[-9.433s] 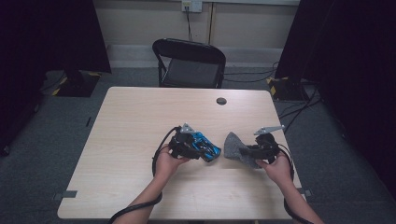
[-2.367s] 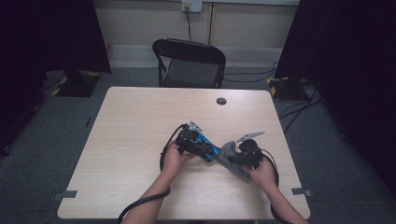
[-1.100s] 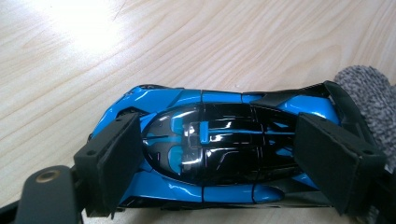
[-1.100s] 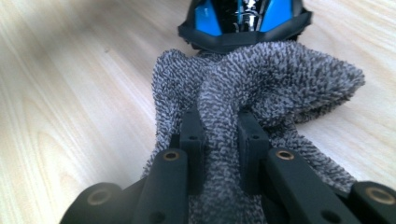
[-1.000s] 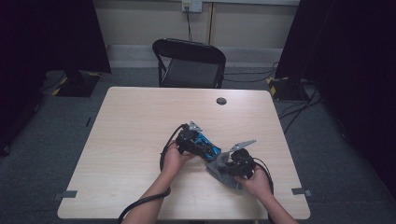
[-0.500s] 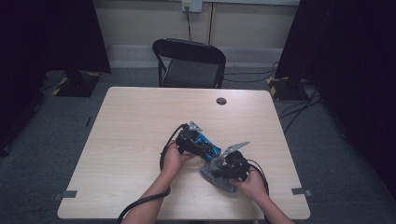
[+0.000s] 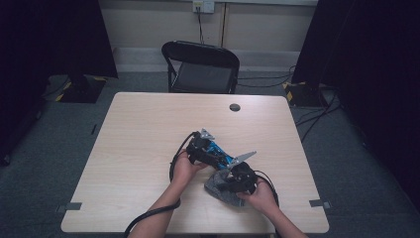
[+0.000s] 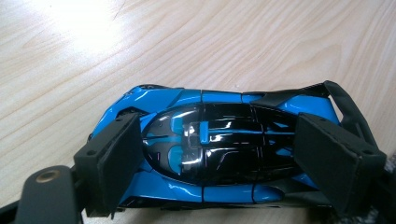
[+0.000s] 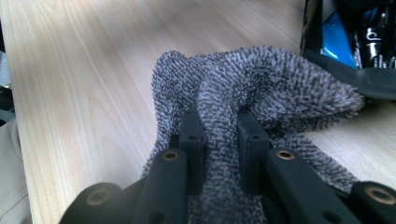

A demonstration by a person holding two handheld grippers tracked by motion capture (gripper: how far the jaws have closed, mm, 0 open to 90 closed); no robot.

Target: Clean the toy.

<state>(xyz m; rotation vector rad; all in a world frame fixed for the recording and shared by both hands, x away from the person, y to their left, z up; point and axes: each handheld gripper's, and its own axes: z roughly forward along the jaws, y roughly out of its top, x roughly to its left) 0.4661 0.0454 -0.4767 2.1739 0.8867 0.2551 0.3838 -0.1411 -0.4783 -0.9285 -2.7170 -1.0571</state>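
The right gripper [image 9: 218, 135], pinching the grey cloth [image 9: 261, 88], has slid nearer the toy car [image 8: 210, 149], which the left gripper [image 8: 219, 163] clamps.

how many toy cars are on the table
1. The blue and black toy car lies near the table's middle, between the pads of the left tool, just beside the grey cloth. Another could be hidden under that cloth.

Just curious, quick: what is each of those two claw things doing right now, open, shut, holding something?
Left gripper: shut on the glossy blue-and-black toy car.
Right gripper: shut on a fold of the fuzzy grey cloth.
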